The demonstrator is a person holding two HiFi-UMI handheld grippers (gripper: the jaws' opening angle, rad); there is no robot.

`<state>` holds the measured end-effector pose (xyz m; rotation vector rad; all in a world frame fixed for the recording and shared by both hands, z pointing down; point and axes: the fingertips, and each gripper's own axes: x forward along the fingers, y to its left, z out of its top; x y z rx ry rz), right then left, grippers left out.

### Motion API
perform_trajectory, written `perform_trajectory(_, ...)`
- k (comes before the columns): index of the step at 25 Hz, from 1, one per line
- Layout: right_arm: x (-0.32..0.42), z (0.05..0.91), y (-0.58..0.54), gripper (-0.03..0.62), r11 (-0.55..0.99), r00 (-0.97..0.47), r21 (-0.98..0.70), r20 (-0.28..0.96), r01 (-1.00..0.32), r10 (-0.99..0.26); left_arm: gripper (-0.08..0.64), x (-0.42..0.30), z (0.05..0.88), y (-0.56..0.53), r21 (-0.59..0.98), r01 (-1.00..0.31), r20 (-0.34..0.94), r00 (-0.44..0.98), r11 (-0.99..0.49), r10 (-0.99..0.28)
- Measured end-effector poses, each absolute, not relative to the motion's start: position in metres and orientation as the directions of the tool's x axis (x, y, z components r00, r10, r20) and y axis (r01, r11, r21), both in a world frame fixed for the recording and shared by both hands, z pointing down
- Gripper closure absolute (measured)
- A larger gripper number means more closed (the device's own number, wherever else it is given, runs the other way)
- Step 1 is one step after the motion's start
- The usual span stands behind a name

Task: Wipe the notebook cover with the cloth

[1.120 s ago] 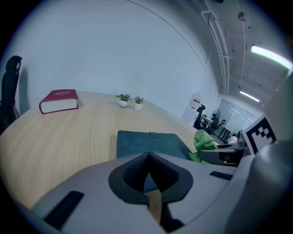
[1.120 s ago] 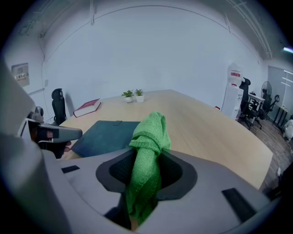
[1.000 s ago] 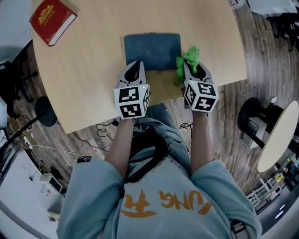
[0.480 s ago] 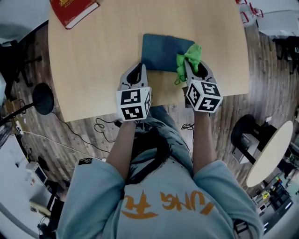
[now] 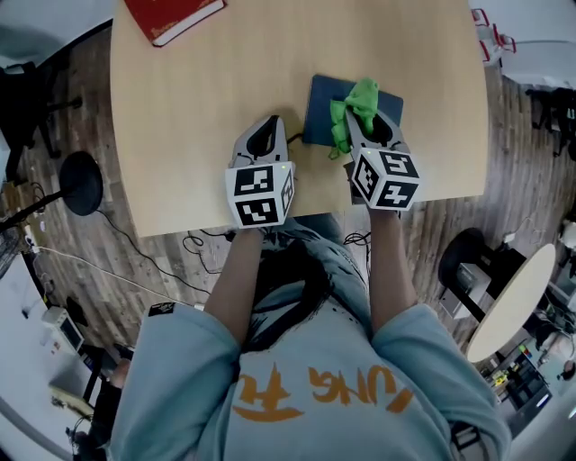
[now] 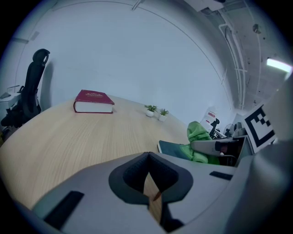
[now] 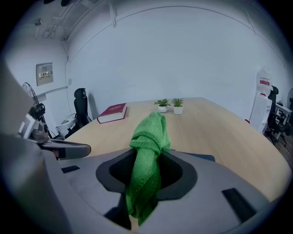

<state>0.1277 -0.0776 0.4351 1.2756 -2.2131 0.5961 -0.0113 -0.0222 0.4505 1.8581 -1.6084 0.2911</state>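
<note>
Dark blue notebook [image 5: 317, 110], bunched bright green cloth [image 5: 360, 97]

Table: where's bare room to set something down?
Broad bare wood between the red book and the left gripper, and a strip right of the notebook. Crowded at the near edge: right gripper, shut on the cloth, over the notebook.

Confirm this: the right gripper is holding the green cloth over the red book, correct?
Not quite. The right gripper does hold the green cloth in its fingers, but over the blue notebook, not the red book, which lies apart near the table's far edge. The head view shows it.
</note>
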Motion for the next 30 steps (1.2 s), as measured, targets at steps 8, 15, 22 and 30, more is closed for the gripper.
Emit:
perform_trajectory(8, 0.086, 0.445, -0.091, 0.472, 0.505, -0.428, -0.087, 0.664, -0.859, -0.614, 0.545, -0.03, 0.456, -0.039, 0.359, -0.933, 0.556, 0.234, -0.023, -0.798)
perform_trajectory(15, 0.064, 0.462, -0.092, 0.472, 0.525, -0.409, -0.057, 0.7, -0.849, -0.586, 0.545, -0.045, 0.468, -0.045, 0.388, -0.922, 0.564, 0.251, -0.016, -0.787)
perform_trajectory(22, 0.063, 0.475, -0.093, 0.472, 0.528, -0.375, -0.023, 0.73, -0.849, -0.572, 0.545, -0.038, 0.472, -0.051, 0.405, -0.913, 0.561, 0.291, -0.05, -0.775)
perform_trajectory(30, 0.062, 0.48, -0.094, 0.472, 0.549, -0.372, 0.0, 0.736, -0.836, -0.566, 0.546, -0.034, 0.477, -0.055, 0.387, -0.92, 0.579, 0.29, -0.056, -0.762)
